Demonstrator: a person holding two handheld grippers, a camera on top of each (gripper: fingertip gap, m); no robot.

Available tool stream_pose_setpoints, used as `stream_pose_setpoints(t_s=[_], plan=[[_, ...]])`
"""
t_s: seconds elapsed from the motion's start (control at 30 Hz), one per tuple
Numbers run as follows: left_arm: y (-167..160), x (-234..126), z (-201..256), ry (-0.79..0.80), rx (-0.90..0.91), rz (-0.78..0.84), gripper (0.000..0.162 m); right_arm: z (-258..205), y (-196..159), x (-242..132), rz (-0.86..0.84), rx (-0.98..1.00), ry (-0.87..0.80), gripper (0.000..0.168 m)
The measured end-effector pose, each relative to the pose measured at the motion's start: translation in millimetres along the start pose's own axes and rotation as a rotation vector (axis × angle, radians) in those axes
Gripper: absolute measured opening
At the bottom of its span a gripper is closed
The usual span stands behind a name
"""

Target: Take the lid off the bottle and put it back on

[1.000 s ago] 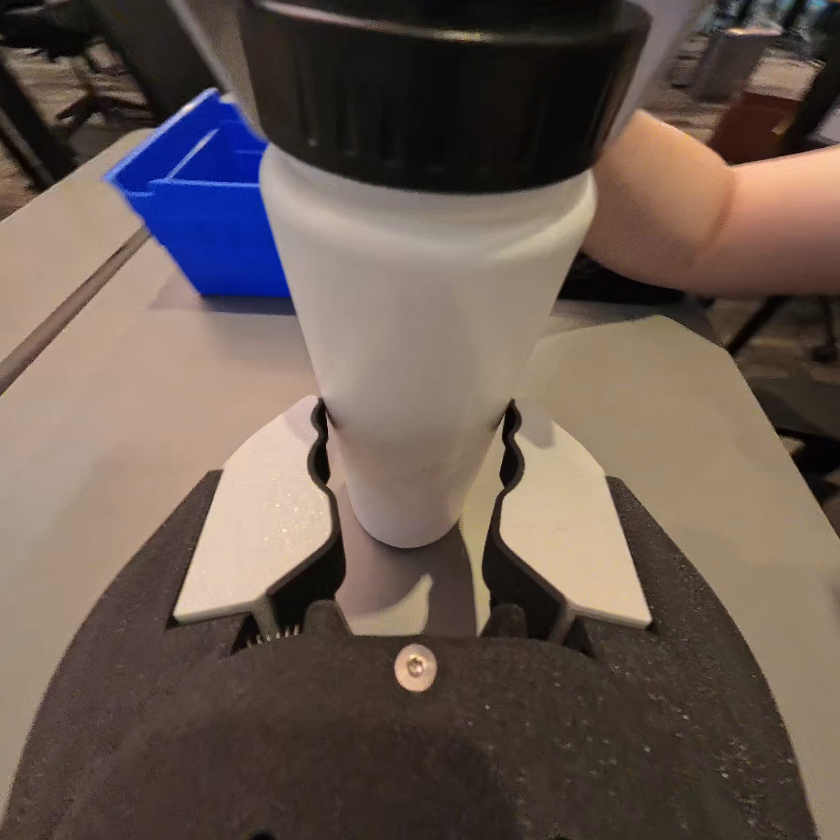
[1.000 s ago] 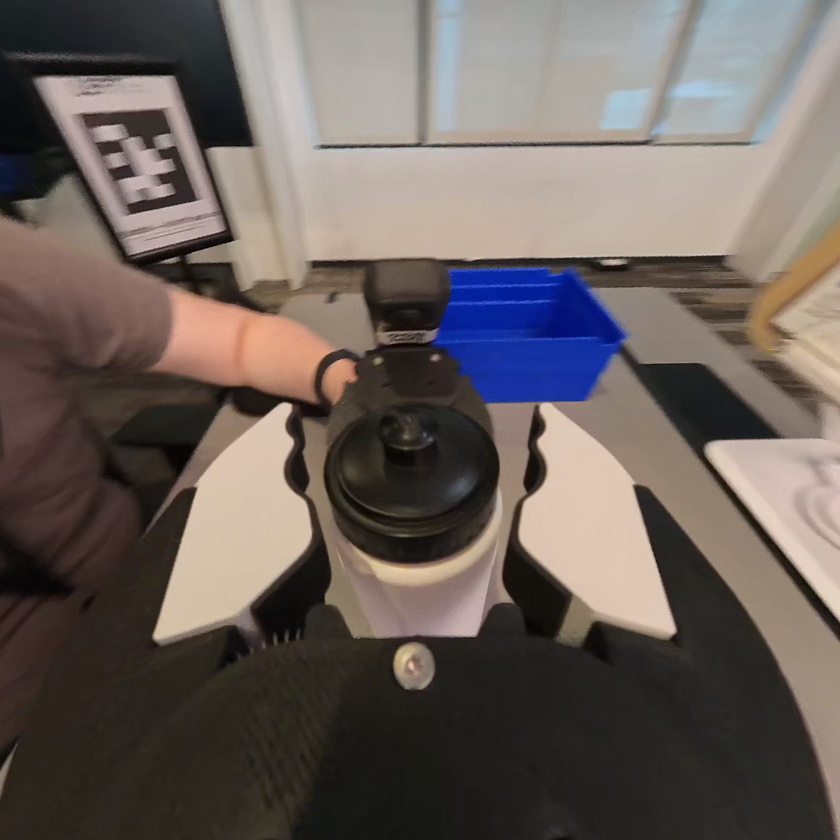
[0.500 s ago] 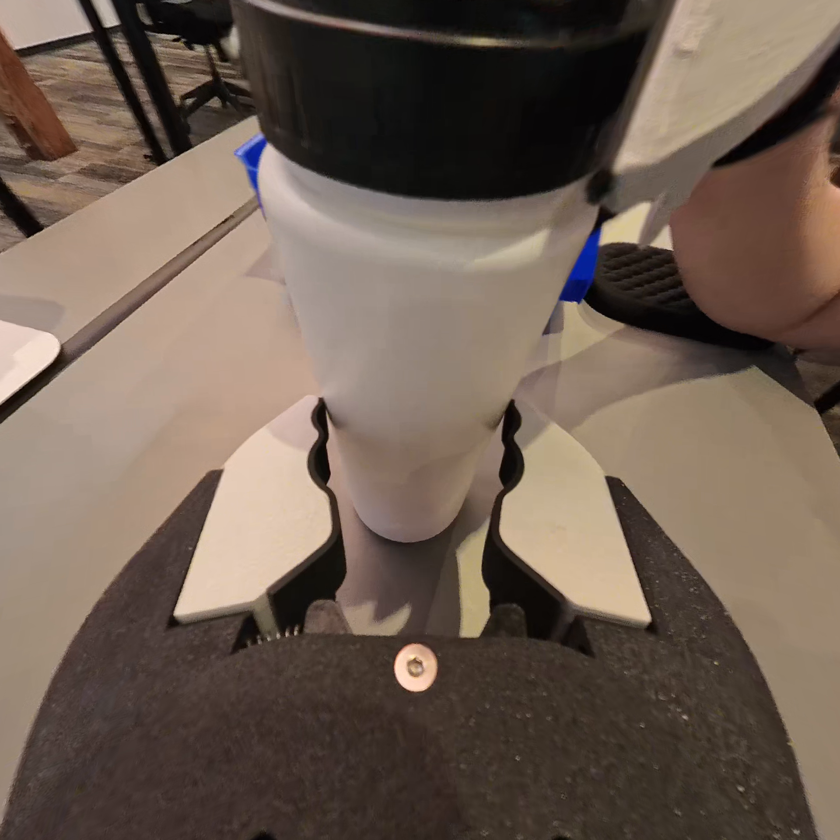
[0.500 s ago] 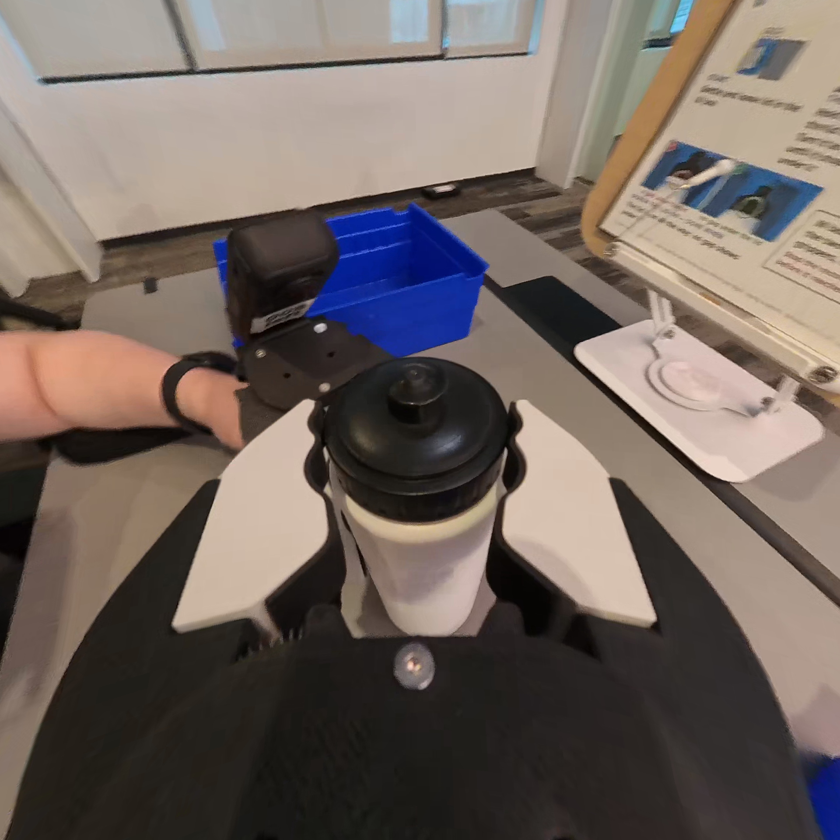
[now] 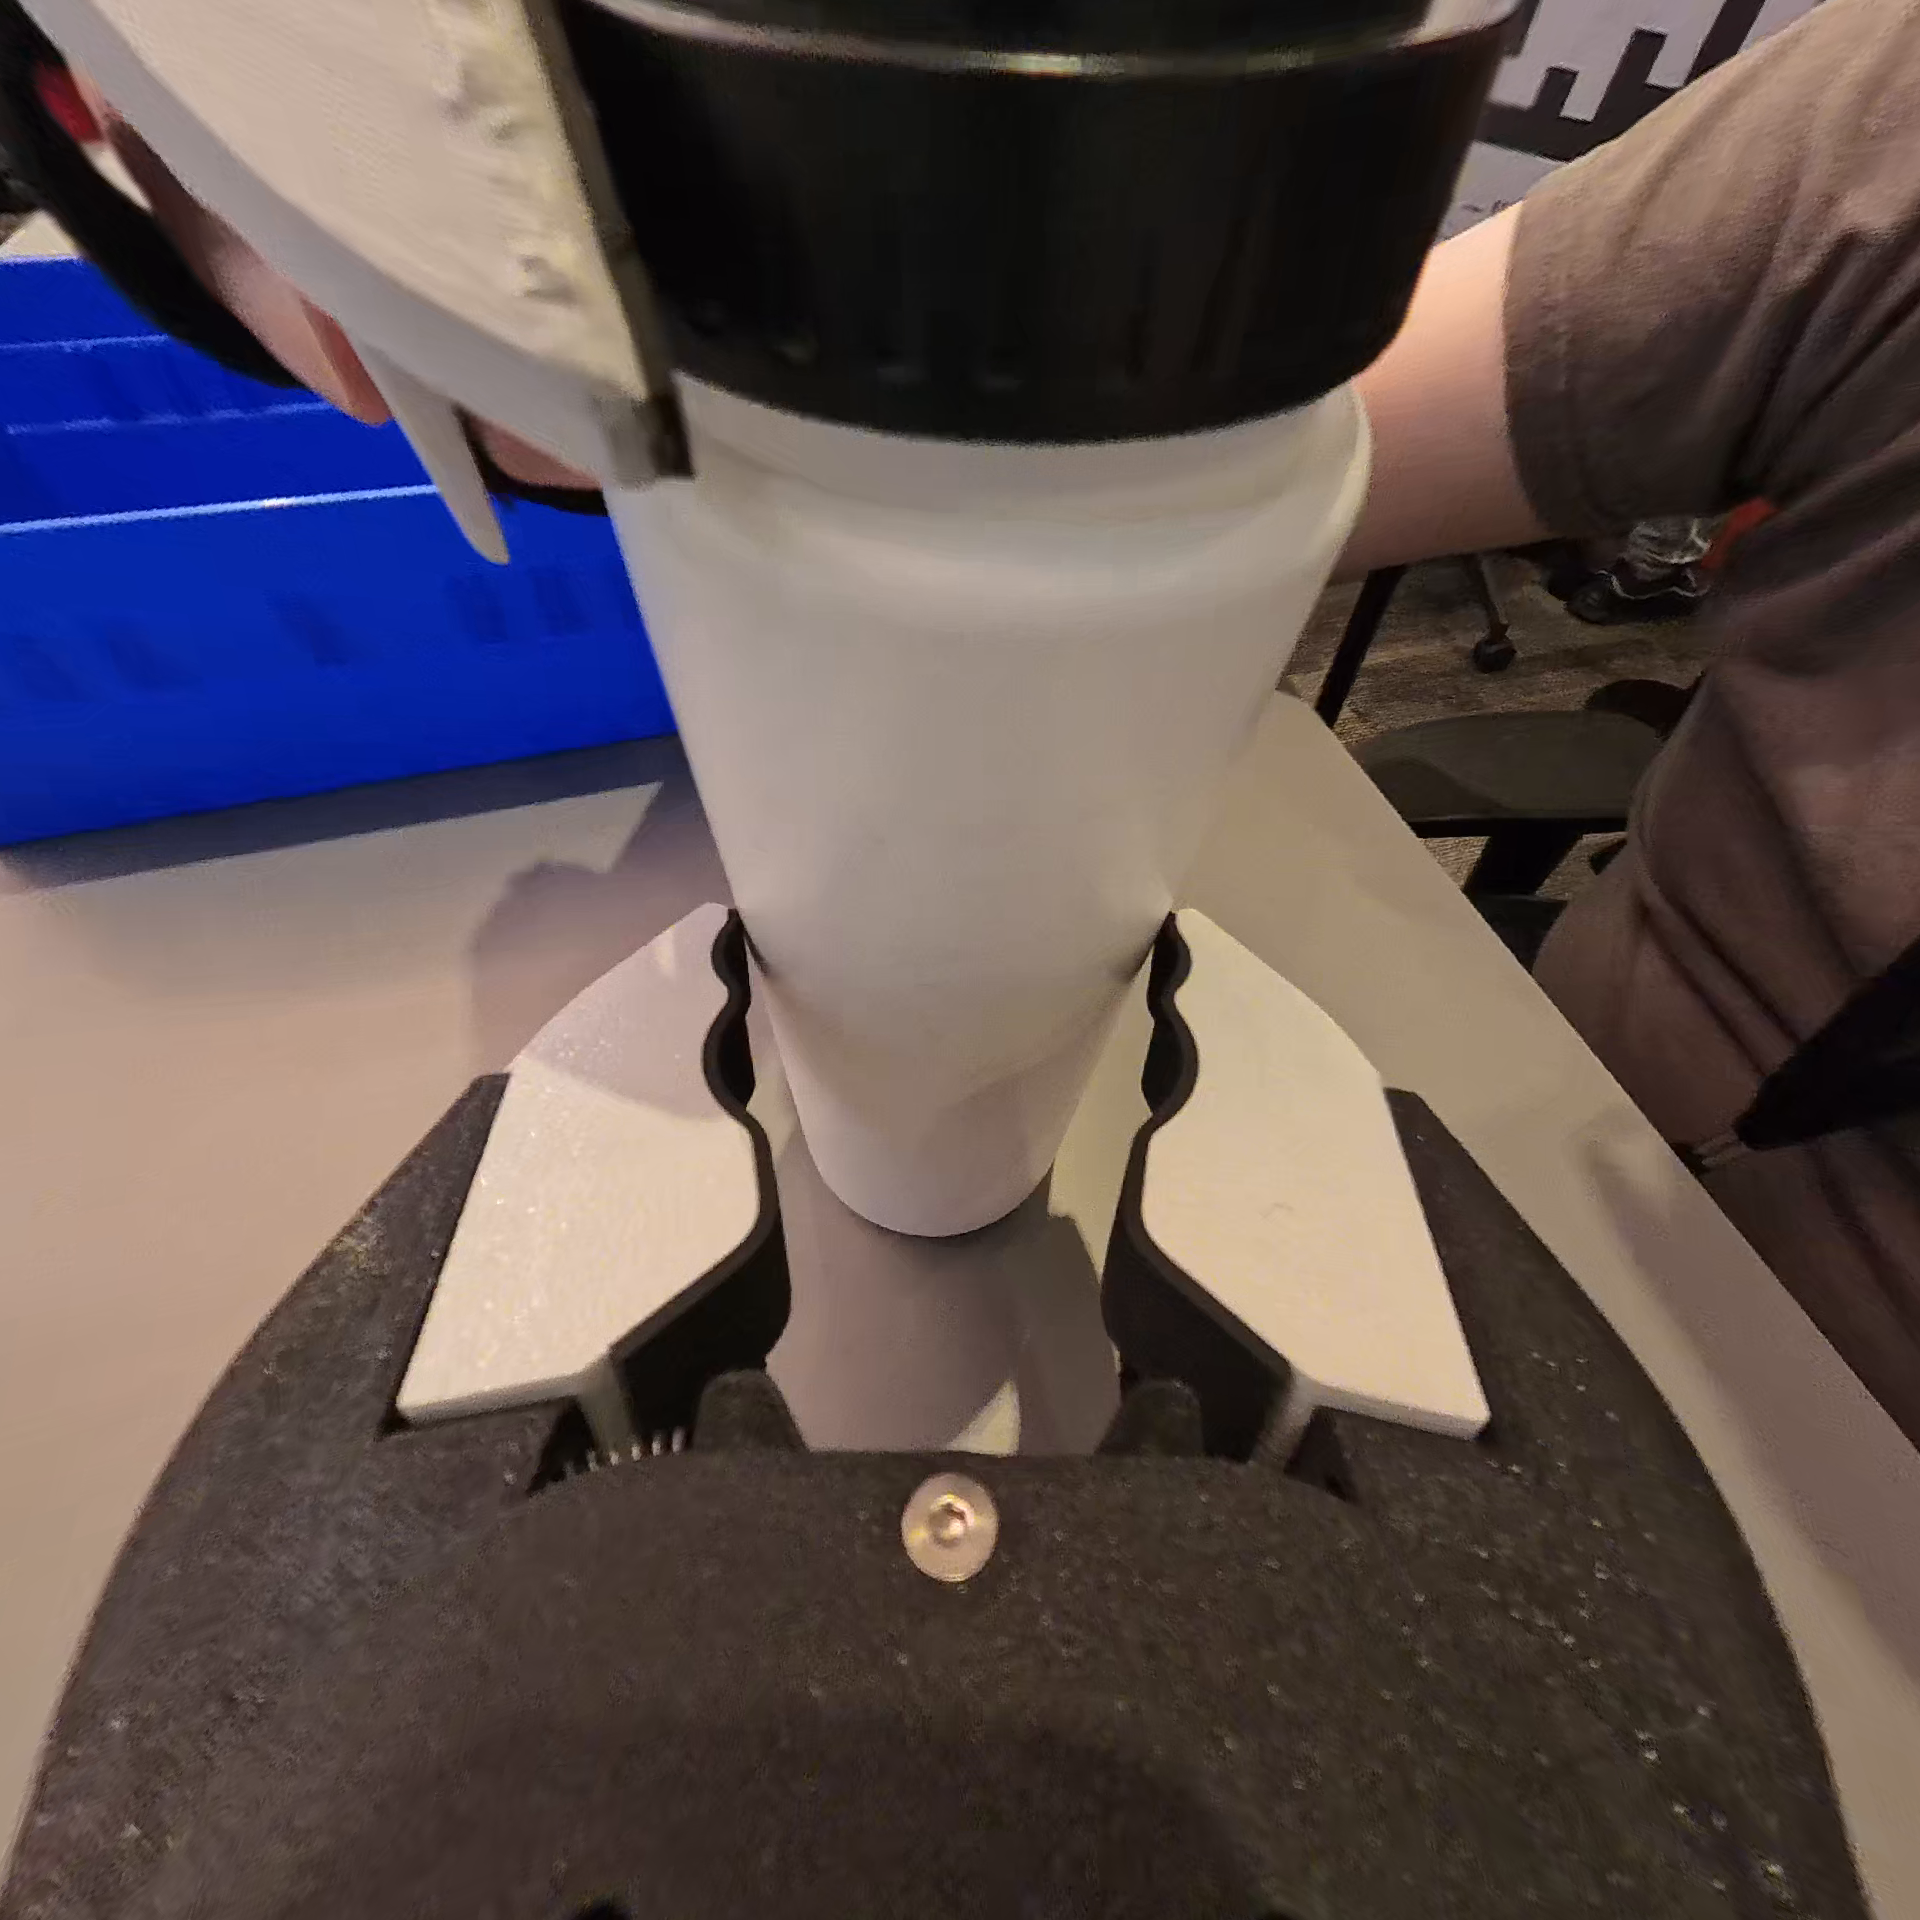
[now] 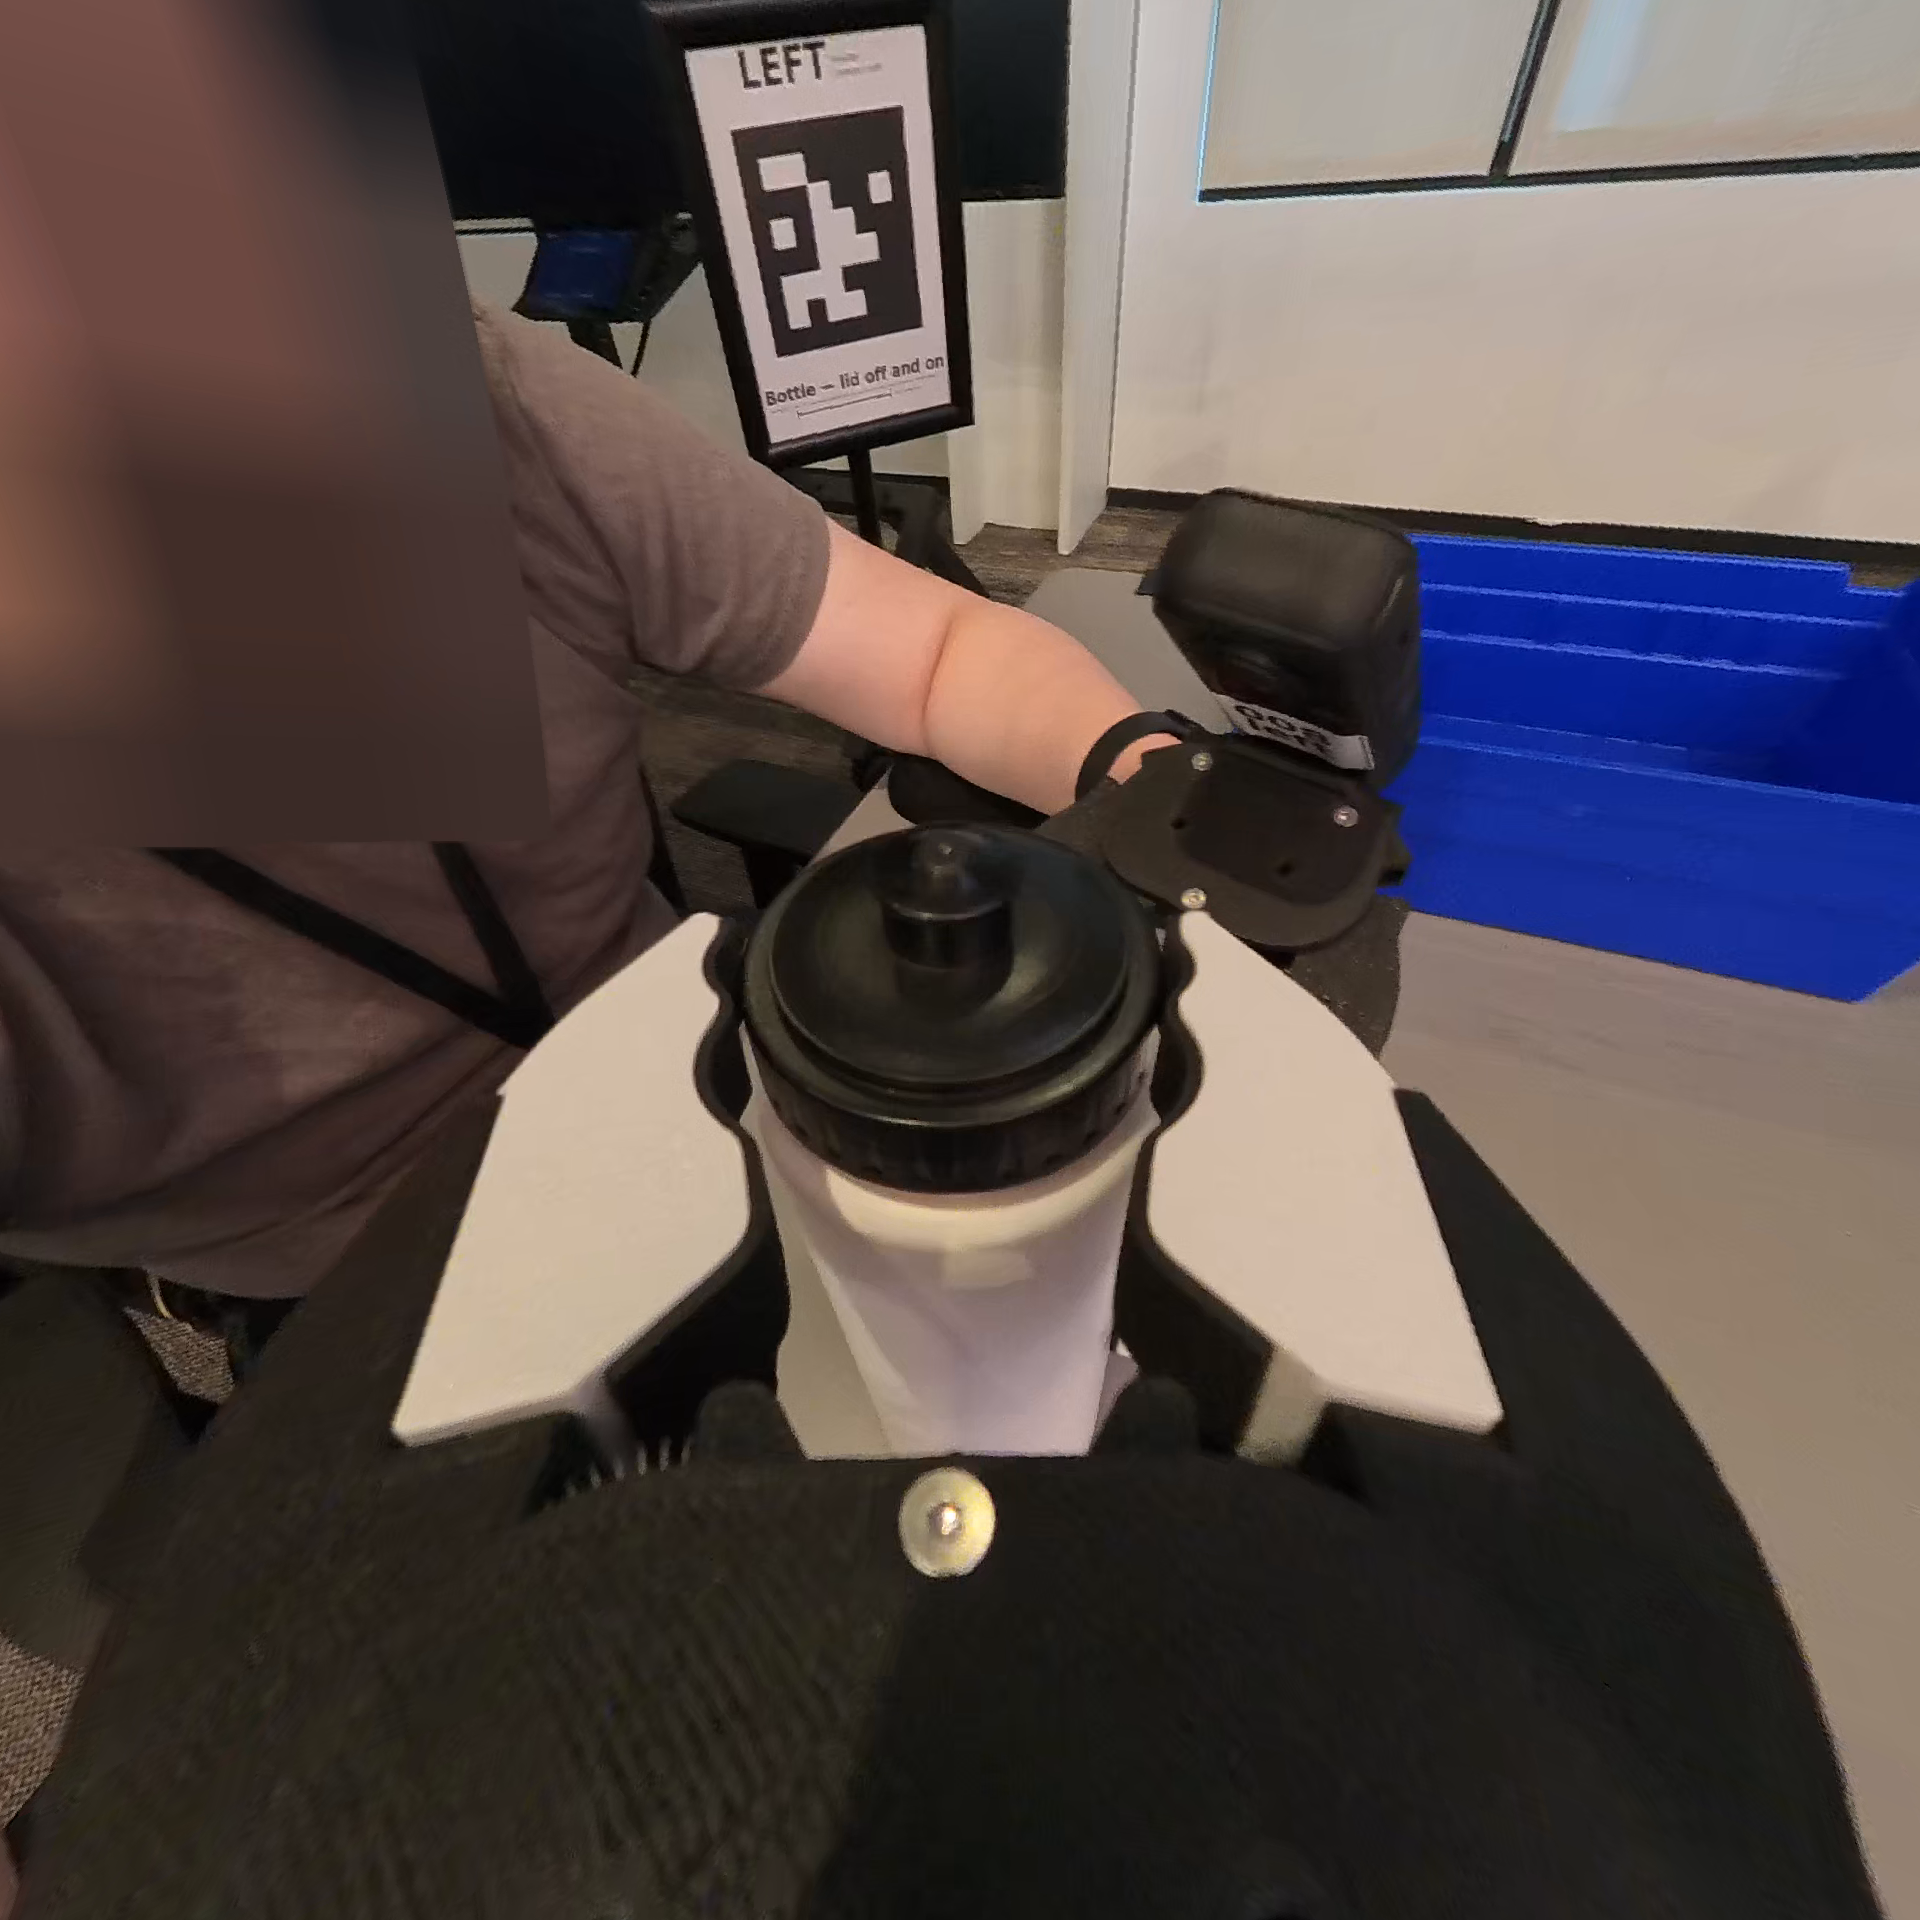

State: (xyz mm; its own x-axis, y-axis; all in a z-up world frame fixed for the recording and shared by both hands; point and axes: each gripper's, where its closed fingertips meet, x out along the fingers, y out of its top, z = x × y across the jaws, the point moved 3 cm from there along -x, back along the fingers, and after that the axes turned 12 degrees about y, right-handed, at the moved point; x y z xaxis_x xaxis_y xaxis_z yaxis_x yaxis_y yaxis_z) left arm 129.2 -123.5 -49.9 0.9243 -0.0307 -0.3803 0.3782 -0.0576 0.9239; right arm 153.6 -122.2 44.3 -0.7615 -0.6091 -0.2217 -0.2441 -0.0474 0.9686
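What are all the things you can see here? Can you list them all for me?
bottle: one, white, upright on the table, lower body between the left gripper's fingers
lid: one, black with a spout on top, on the bottle, between the right gripper's fingers
bin: one, blue, on the table behind the bottle
table: one, grey, under everything
sign on a stand: one, black frame with a black and white square pattern, behind the person
person's arm: one, bare below a brown sleeve, reaching to the left gripper
left gripper: one, black with white fingers, shut on the bottle
right gripper: one, black with white fingers, shut on the lid
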Motion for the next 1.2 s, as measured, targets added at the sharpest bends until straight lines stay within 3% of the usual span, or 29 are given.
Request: stream_pose_setpoints(t_s=[0.1,0.37,0.43,0.53,0.67,0.87,1.03,1.13,1.2], plan=[[-0.6,-0.1,-19.0,0.136,-0.029,-0.020,0.074,19.7,4.5,-9.7,0.009,-0.004,-0.187,0.088],[-10.6,-20.5,-76.3,0.534,-0.208,-0.033,0.074,75.0,9.6,-52.6,0.102,0.133,-0.840,0.089],[-12.0,-23.5,-80.9,0.587,-0.227,-0.037,0.074,77.8,5.1,-52.3,0.119,0.210,-0.878,0.087],[-12.3,-23.1,-81.5,0.596,-0.241,-0.034,0.074,76.6,1.3,-45.2,0.093,0.258,-0.850,0.075],[-12.0,-22.8,-79.3,0.555,-0.210,-0.037,0.074,71.2,1.5,-40.9,-0.017,0.190,-0.787,0.074],[-4.0,-7.5,-45.5,0.318,-0.064,-0.037,0.074,28.2,0.7,-27.9,-0.108,0.061,-0.357,0.074],[3.0,7.3,2.1,0.038,-0.002,-0.015,0.074,-7.8,0.0,-8.7,-0.020,0.064,0.023,0.074],[3.2,7.8,5.8,0.029,0.026,-0.014,0.074,-7.2,1.4,-5.0,-0.006,0.050,0.034,0.075],[2.6,6.9,-3.3,0.084,0.006,-0.025,0.074,4.3,1.7,-9.2,-0.015,0.032,-0.071,0.076]])
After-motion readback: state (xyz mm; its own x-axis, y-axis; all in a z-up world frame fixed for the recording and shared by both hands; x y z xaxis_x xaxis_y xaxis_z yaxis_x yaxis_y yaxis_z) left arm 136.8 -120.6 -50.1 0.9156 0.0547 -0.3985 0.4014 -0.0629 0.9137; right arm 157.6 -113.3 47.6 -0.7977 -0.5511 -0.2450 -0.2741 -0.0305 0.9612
